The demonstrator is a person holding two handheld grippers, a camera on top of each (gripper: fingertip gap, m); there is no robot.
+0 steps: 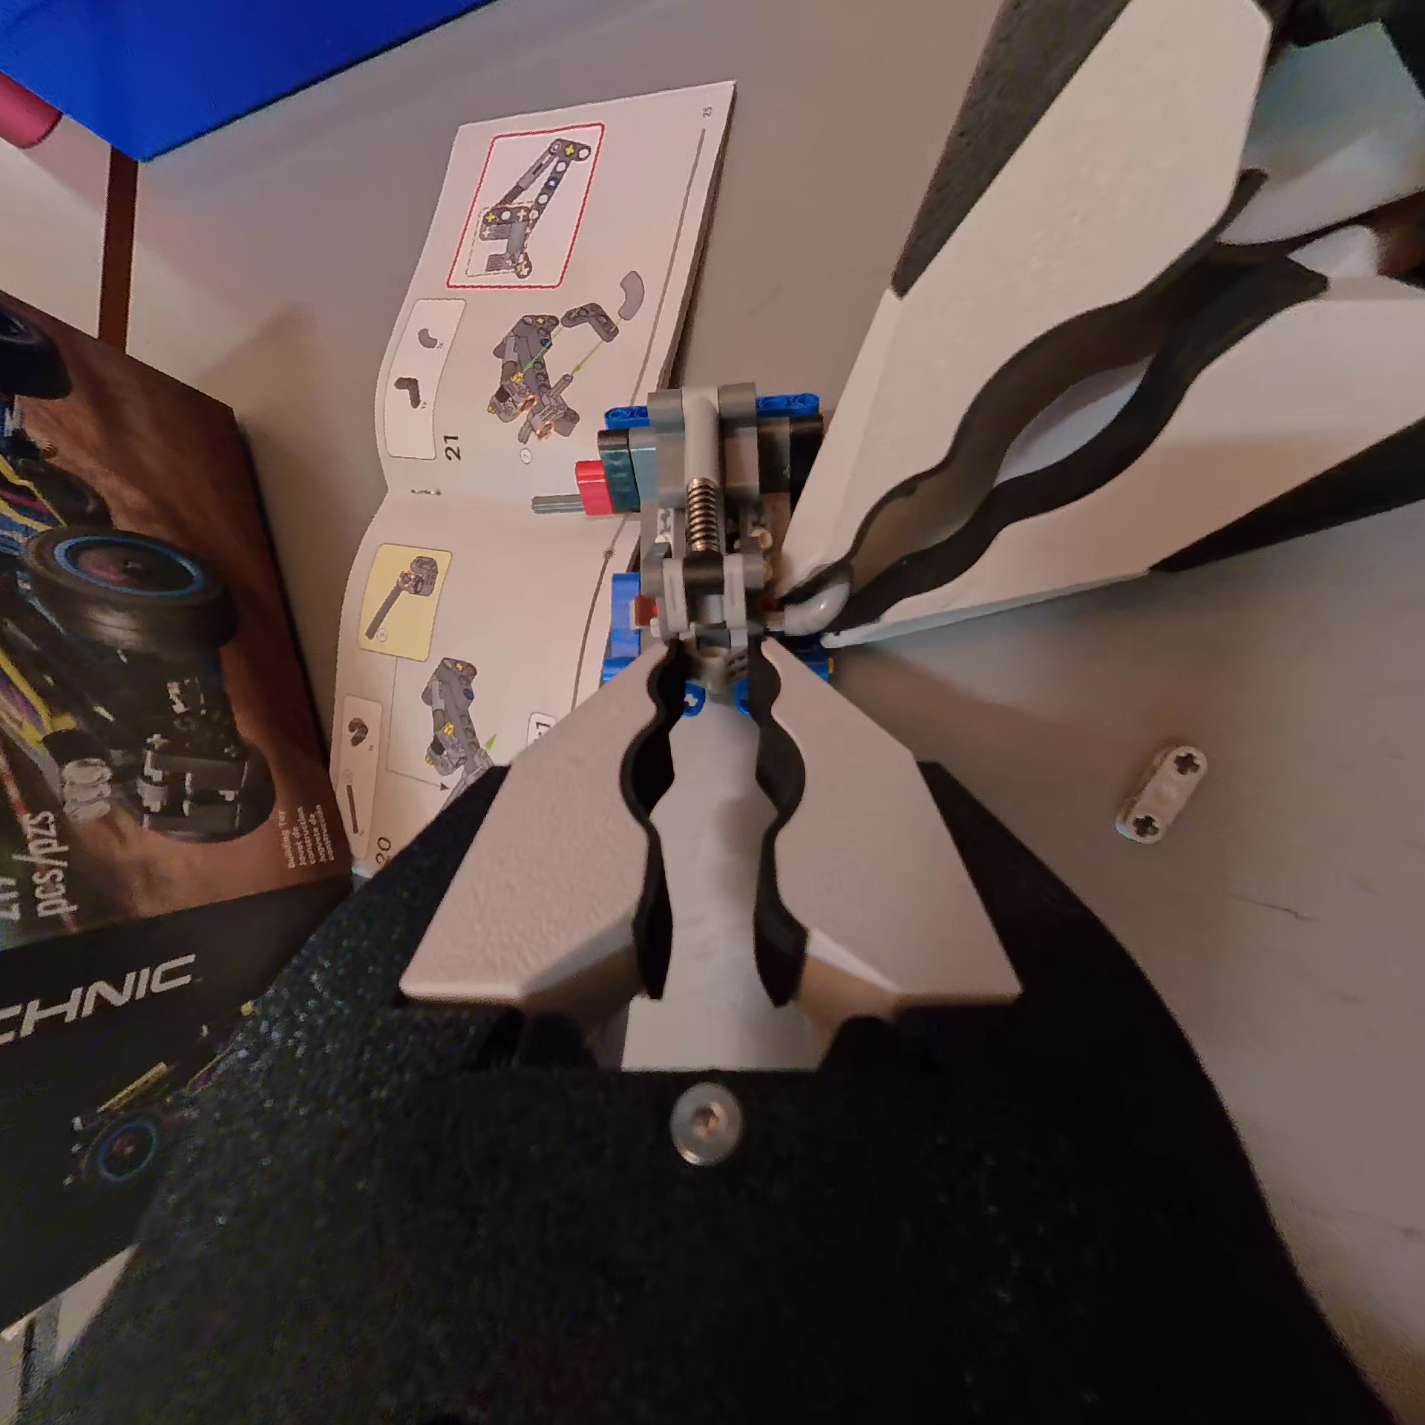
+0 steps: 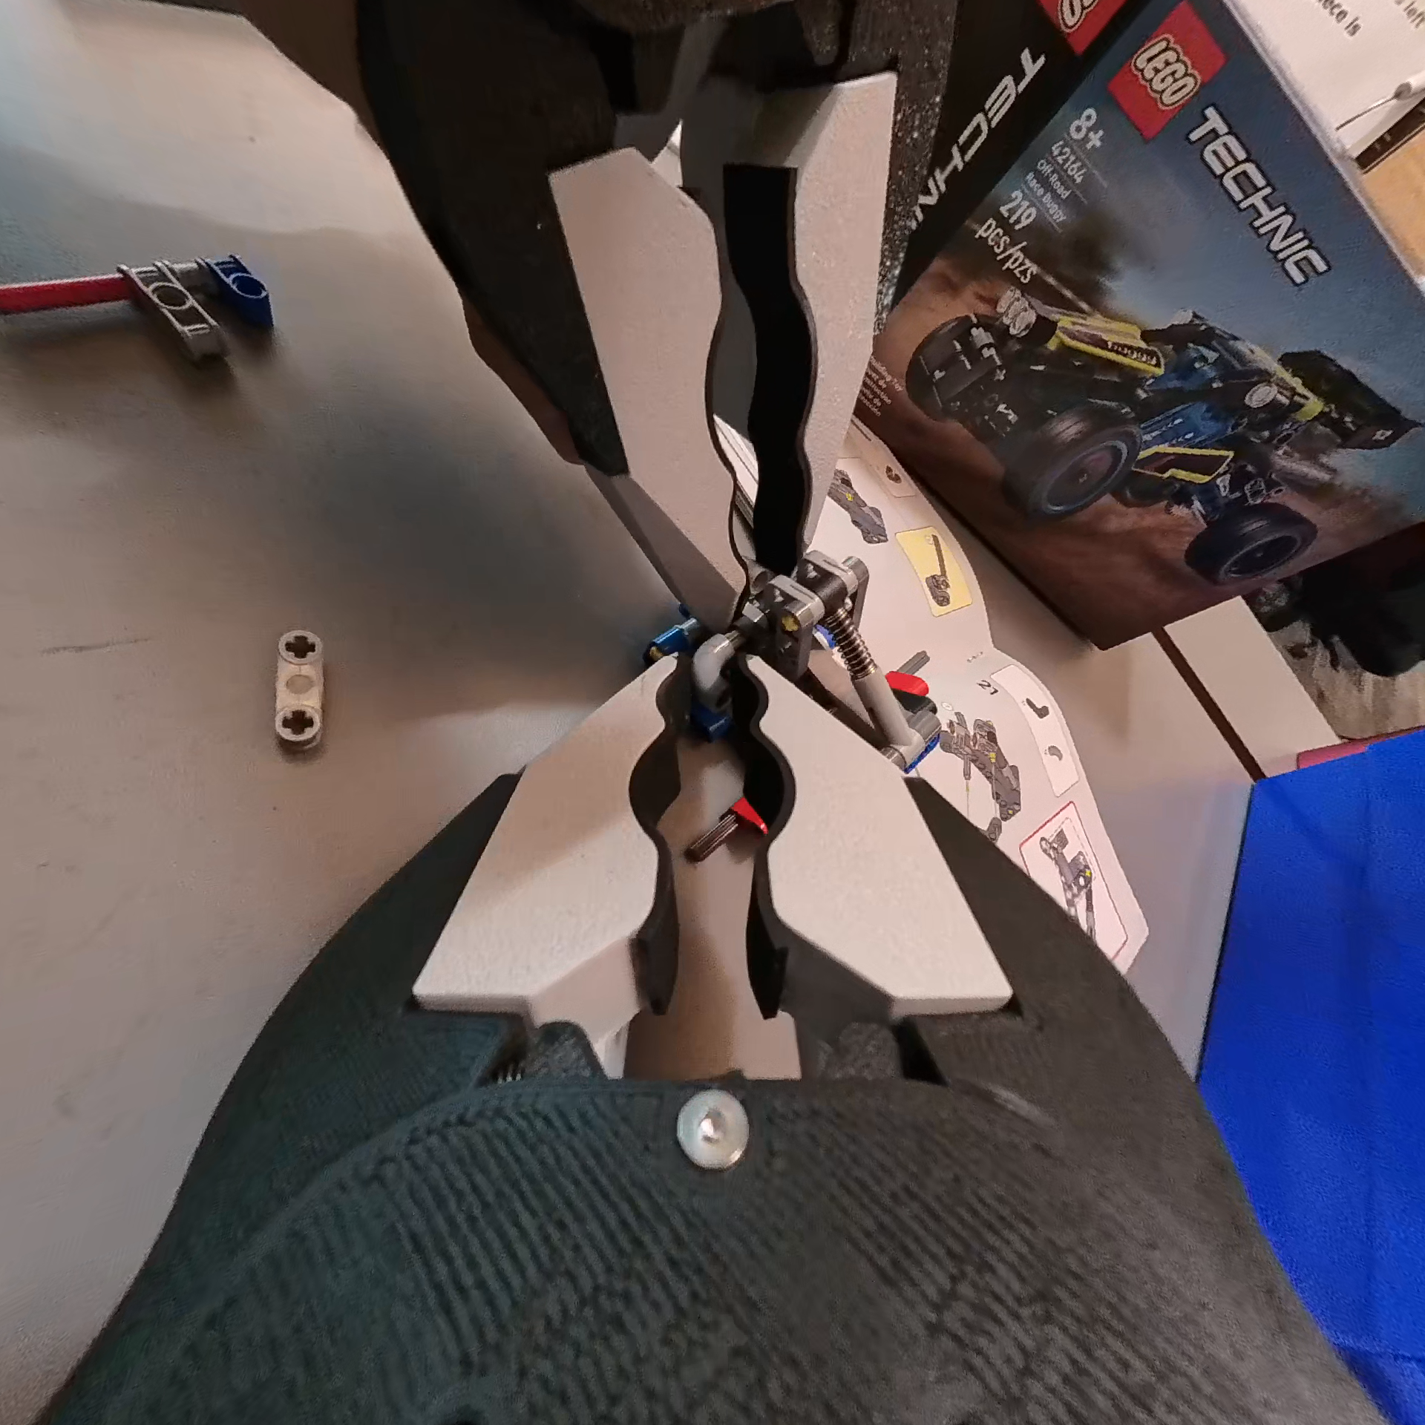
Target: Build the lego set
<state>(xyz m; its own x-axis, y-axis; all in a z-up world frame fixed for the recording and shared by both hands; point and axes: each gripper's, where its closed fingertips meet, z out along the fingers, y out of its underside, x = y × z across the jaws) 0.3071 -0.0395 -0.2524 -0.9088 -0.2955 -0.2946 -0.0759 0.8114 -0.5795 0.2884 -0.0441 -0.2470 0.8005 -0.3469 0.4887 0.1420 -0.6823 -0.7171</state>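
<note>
- the left gripper (image 1: 713,671) has its fingers narrowed on the near end of a small grey and blue brick assembly (image 1: 698,524), black pads pressing its sides; the assembly's long axis runs straight away from those fingers, toward the far side.
- the right gripper (image 2: 713,678) comes in from the right of that assembly, fingers pinched on a curved light grey connector piece (image 2: 711,665) that sits at the end of a thin axle sticking out of the assembly's side; the two grippers' tips nearly meet.
- the assembly is hard plastic, with a coiled metal spring (image 1: 698,513) along its middle and a red block (image 1: 592,484) at its left.
- it overlaps the edge of an open paper instruction booklet (image 1: 493,324) on the smooth grey table (image 1: 1079,771).
- a glossy cardboard box (image 2: 1203,370) lies beyond the booklet.
- a loose pale two-hole connector (image 1: 1163,793) lies well apart on the table.
</note>
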